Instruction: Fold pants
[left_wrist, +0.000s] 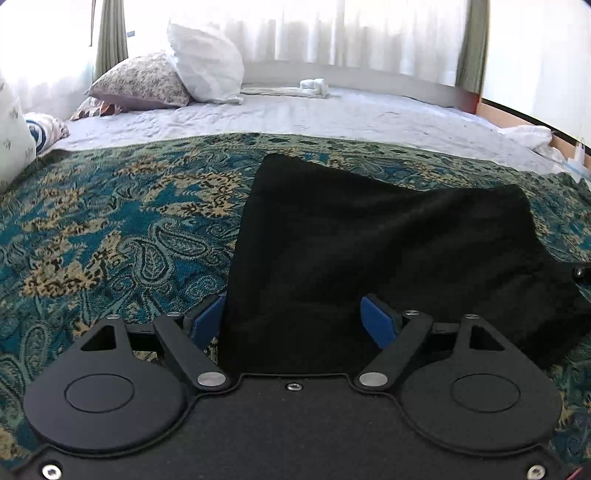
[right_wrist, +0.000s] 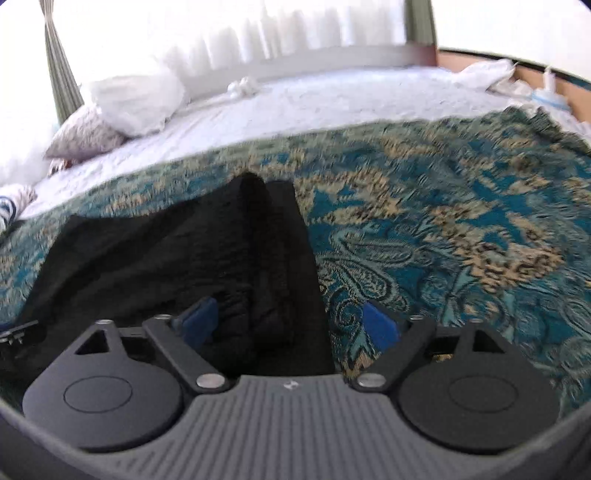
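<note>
The black pants (left_wrist: 388, 251) lie folded on a teal paisley bedspread (left_wrist: 110, 229). My left gripper (left_wrist: 295, 317) is open, its blue pads either side of the pants' near left corner, the cloth lying between them. In the right wrist view the pants (right_wrist: 177, 254) fill the left half, with a raised fold along their right edge. My right gripper (right_wrist: 291, 321) is open over that near right edge, left pad above the cloth, right pad above the bedspread (right_wrist: 461, 229). The tip of the other gripper shows at each view's edge.
Beyond the bedspread is a white sheet (left_wrist: 314, 114) with pillows (left_wrist: 199, 62) at the far left, a rolled white towel (left_wrist: 314, 86) at the back, and crumpled white cloth (left_wrist: 532, 136) at the far right. Curtains and a bright window stand behind.
</note>
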